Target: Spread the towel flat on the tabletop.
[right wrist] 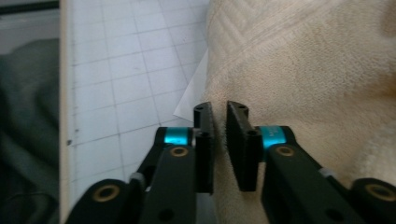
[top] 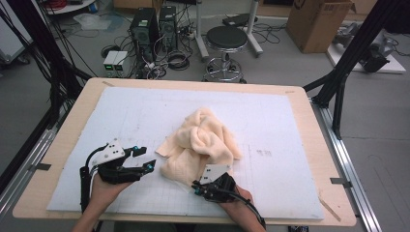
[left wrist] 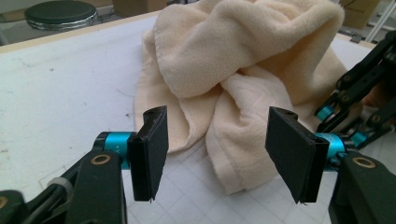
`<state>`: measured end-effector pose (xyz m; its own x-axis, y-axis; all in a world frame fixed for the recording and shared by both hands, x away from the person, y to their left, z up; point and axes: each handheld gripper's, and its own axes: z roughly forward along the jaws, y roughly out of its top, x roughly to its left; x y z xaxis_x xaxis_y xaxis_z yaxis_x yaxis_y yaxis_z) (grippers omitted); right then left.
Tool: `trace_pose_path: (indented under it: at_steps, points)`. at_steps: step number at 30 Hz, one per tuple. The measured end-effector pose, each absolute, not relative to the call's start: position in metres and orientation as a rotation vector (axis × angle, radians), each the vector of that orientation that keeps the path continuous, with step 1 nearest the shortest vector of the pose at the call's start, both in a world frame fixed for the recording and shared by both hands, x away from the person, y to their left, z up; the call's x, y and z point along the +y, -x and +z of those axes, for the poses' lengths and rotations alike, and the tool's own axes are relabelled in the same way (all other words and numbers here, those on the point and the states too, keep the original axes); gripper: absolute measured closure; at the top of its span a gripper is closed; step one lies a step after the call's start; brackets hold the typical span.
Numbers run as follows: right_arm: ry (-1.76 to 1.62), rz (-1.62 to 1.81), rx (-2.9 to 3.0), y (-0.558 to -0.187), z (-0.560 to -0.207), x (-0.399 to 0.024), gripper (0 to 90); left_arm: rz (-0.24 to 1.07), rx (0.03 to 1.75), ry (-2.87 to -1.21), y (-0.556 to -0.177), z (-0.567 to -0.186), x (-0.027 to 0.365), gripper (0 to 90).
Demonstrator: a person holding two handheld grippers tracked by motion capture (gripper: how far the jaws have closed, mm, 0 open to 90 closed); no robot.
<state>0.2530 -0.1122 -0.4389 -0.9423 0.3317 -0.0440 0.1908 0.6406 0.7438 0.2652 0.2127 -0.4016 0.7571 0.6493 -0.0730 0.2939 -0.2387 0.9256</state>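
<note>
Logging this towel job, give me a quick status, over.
Left hand-held gripper open, just short of the towel. Right hand-held gripper pinched shut on the towel's near edge. Nothing in the way on the white mat.

Legible text: none.
A small dark printed mark (top: 263, 152) lies on the white gridded mat (top: 290, 125), toward its right edge; its characters are too small to read. A dark logo shows on the cardboard box (top: 316, 21) on the floor beyond the desk's far right corner; it cannot be made out.
</note>
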Motion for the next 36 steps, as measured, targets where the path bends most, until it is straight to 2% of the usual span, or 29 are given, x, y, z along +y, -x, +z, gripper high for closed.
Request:
trace_pose_path:
  at_steps: [5,11,15,21,29,33,36]
  points:
    - [-0.414,1.252,2.663,-0.251,-0.422,-0.136,85.3,0.396,0.719,-1.841,-0.263,-0.403,0.211,39.8]
    - [-0.475,1.356,2.626,-0.245,-0.406,-0.194,85.3,0.369,0.709,-1.848,-0.262,-0.406,0.203,40.2]
    - [-0.52,1.405,2.59,-0.239,-0.401,-0.236,85.3,0.352,0.683,-1.872,-0.262,-0.408,0.191,40.7]
    - [-0.573,1.343,2.603,-0.237,-0.406,-0.264,84.5,0.311,0.635,-1.918,-0.261,-0.413,0.168,42.6]
    - [-0.544,1.483,2.559,-0.241,-0.398,-0.258,58.8,0.33,0.607,-1.965,-0.28,-0.417,0.141,44.2]
    - [-0.537,1.453,2.522,-0.247,-0.397,-0.254,53.2,0.34,0.587,-1.973,-0.296,-0.416,0.13,44.2]
    - [-0.549,1.429,2.535,-0.255,-0.4,-0.25,49.3,0.297,0.577,-1.972,-0.307,-0.416,0.121,42.9]
